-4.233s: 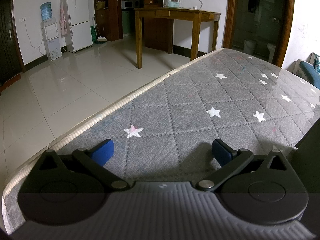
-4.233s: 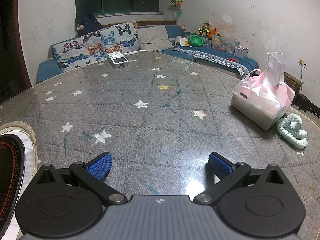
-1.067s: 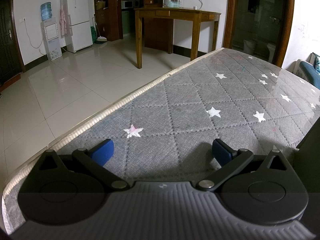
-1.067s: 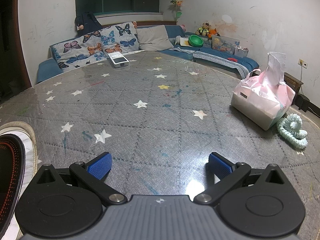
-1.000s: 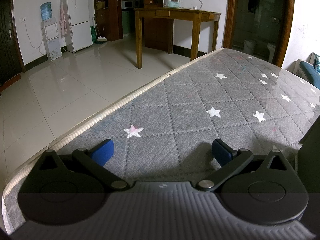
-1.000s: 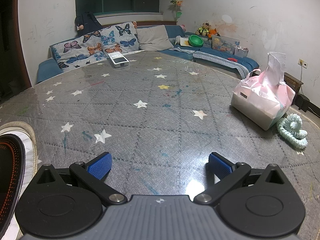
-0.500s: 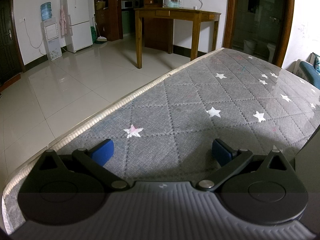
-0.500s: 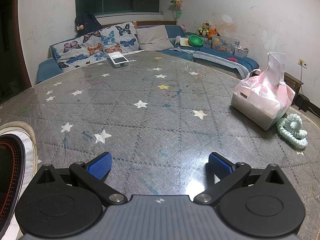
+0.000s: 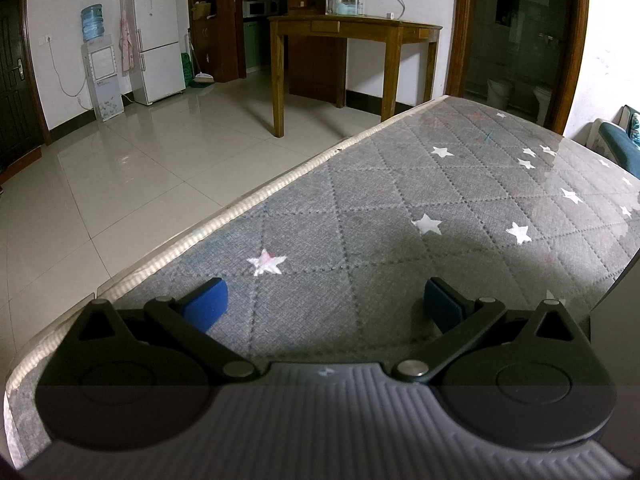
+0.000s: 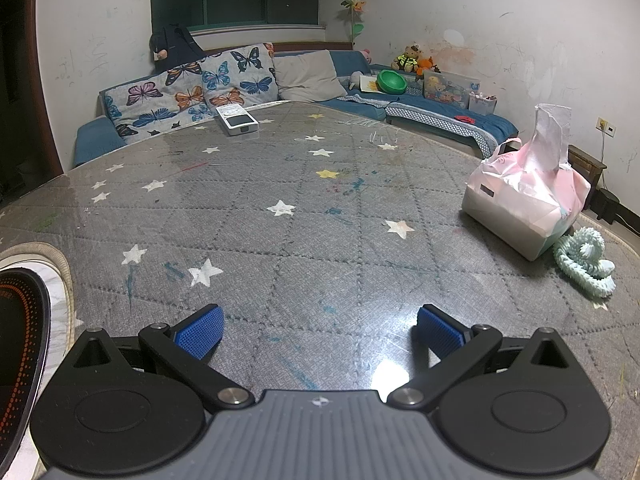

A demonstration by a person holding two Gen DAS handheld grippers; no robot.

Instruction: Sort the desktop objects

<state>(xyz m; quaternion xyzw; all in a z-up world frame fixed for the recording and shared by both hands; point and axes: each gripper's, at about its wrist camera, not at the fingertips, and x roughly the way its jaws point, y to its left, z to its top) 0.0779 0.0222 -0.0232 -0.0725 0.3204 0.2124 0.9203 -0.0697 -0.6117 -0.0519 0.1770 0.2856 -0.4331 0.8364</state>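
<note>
1. The table (image 10: 320,240) wears a grey quilted cover stitched in diamonds and dotted with white stars, under a glossy clear sheet that throws back the light; coloured pen scribbles mark it.
2. The left tongs (image 9: 326,304) stand wide over bare cover near the table's cream-edged rim, their smooth blue pads gripping nothing.
3. The right tongs (image 10: 318,330) also stand wide and empty, their blue pads finely ribbed.
4. Only the right wrist view shows the things to sort: a soft pink-and-white plastic pack of tissues (image 10: 524,200), one sheet poking up, sits at the right side of the table.
5. A pale mint knobbly coiled toy (image 10: 584,258) lies just beside the pack, towards the table edge.
6. A flat white rectangular device with a dark screen (image 10: 237,120) rests at the far edge, well apart from both.
7. A black round object with orange dotted rings (image 10: 20,340) shows at the left border of that view.
8. Only the left wrist view shows the shiny tiled floor (image 9: 120,184), a brown wooden side table (image 9: 352,36) and a white fridge (image 9: 158,36).
</note>
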